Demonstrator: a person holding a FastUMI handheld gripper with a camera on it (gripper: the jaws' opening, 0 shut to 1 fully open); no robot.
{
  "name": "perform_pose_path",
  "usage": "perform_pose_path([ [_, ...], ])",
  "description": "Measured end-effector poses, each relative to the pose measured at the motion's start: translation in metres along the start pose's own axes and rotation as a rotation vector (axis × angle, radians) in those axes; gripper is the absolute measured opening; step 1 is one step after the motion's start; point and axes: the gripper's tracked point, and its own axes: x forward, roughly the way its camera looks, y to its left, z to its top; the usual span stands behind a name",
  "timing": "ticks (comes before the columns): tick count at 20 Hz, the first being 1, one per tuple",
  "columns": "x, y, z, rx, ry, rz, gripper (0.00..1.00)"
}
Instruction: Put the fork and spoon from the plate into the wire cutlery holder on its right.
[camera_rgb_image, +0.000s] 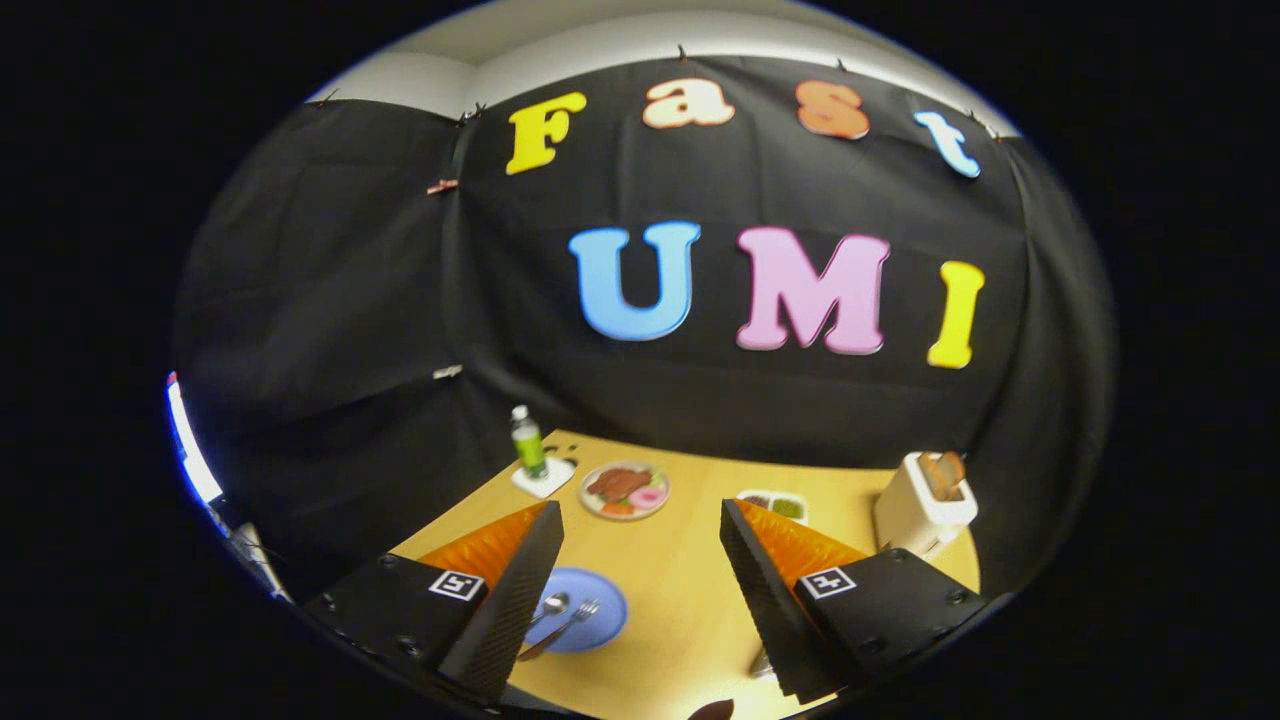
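A blue plate (590, 622) lies on the wooden table (680, 580), partly behind my left finger (515, 590). On it rest a spoon (552, 606) and a fork (572, 622), side by side, handles pointing toward me. My gripper (640, 512) hangs above the table, open wide, with nothing between its fingers. The plate is below and just inside the left finger. A small pale bit (762, 662) peeks out by the inner edge of the right finger (770, 590); I cannot tell whether it is the wire holder.
Beyond the fingers stand a green bottle (527, 443) on a white coaster, a plate of toy food (624, 490), a small food tray (775, 505) and a white toaster (920, 505) holding toast at the right. Black cloth walls the table's far side.
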Motion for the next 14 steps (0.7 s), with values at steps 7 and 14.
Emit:
perform_pose_path([
  [7, 0.047, 0.046, -0.137, 0.019, 0.412, 0.074, 0.97],
  [14, 0.103, 0.072, -0.248, 0.047, 0.677, 0.063, 0.86],
])
